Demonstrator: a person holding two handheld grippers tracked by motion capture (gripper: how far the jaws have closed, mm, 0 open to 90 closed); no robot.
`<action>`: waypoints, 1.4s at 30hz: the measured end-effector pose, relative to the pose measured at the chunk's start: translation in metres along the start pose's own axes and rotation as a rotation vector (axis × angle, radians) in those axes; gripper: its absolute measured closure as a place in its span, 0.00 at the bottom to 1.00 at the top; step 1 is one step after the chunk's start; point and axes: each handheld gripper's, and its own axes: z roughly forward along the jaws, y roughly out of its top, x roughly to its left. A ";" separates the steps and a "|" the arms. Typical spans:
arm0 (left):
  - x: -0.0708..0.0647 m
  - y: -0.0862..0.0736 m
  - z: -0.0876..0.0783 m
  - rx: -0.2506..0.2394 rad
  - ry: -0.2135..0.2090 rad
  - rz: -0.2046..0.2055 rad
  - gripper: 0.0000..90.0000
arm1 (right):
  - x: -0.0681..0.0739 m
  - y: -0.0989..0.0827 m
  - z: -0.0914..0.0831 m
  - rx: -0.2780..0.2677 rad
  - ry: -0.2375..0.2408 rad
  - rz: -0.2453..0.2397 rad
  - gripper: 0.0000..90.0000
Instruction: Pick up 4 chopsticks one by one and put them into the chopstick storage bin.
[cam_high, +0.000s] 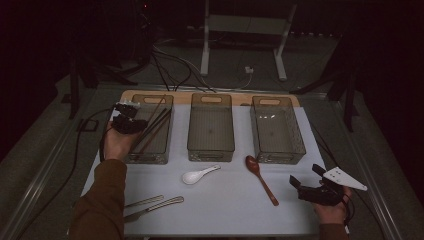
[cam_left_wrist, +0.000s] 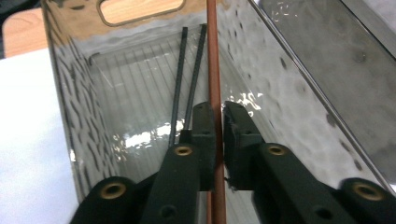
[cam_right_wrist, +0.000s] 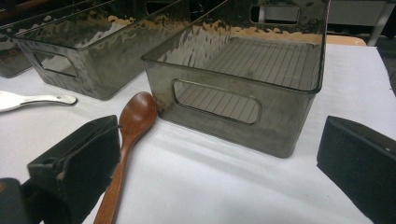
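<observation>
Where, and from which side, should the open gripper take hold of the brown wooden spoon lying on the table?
Grip the wooden spoon at mid-handle, coming from above with the right gripper and its jaws set across the shaft: it lies flat, its handle is slim and straight, and its bowl rests close to the right bin.

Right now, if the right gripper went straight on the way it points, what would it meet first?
Probably the near wall of the right-hand bin, straight ahead between the open right gripper jaws. The wooden spoon lies just left of that line; depth is unclear.
</observation>
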 end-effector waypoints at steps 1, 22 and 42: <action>0.000 0.000 0.000 0.000 -0.001 -0.008 0.68 | 0.000 0.000 0.000 0.001 0.000 0.001 0.00; 0.000 0.000 -0.017 -0.053 0.006 -0.039 0.08 | 0.000 0.000 -0.001 -0.001 -0.002 0.000 0.00; -0.016 0.002 -0.030 -0.072 -0.029 0.009 0.01 | 0.000 0.000 -0.001 -0.001 -0.002 0.001 0.00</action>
